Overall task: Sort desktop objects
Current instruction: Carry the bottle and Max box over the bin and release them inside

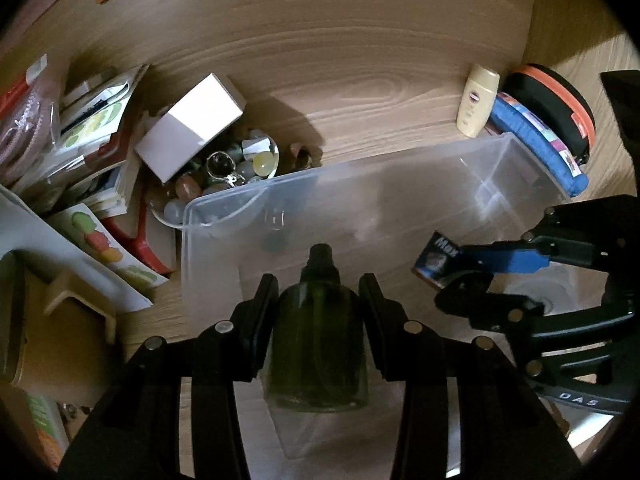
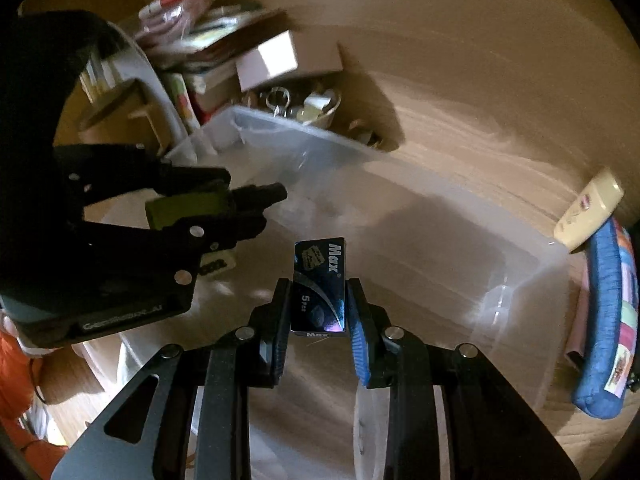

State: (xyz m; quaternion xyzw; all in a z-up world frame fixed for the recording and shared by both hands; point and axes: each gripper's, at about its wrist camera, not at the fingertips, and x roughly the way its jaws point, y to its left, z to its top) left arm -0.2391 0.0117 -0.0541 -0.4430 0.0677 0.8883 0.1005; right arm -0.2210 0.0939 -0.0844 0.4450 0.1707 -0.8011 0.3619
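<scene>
Over a clear plastic bin (image 1: 400,208) on a wooden desk (image 1: 320,40), the left tongs (image 1: 318,292) clamp a dark green bottle (image 1: 318,340). Beside them, the right tongs (image 2: 319,304) pinch a small dark blue "Max" box (image 2: 320,284). Clutter surrounds the bin.

The setting is a home desk or study corner. Evidence: a wood-grain desktop (image 1: 340,60) extends ahead of the tongs. Left of the tongs stands a cluttered pile of books (image 1: 100,152) and packets, with a bowl (image 1: 240,160) of trinkets. Right of the tongs lie a lotion bottle (image 1: 478,100) and a blue pouch (image 1: 536,144). A clear bin (image 1: 360,208) sits directly ahead.
</scene>
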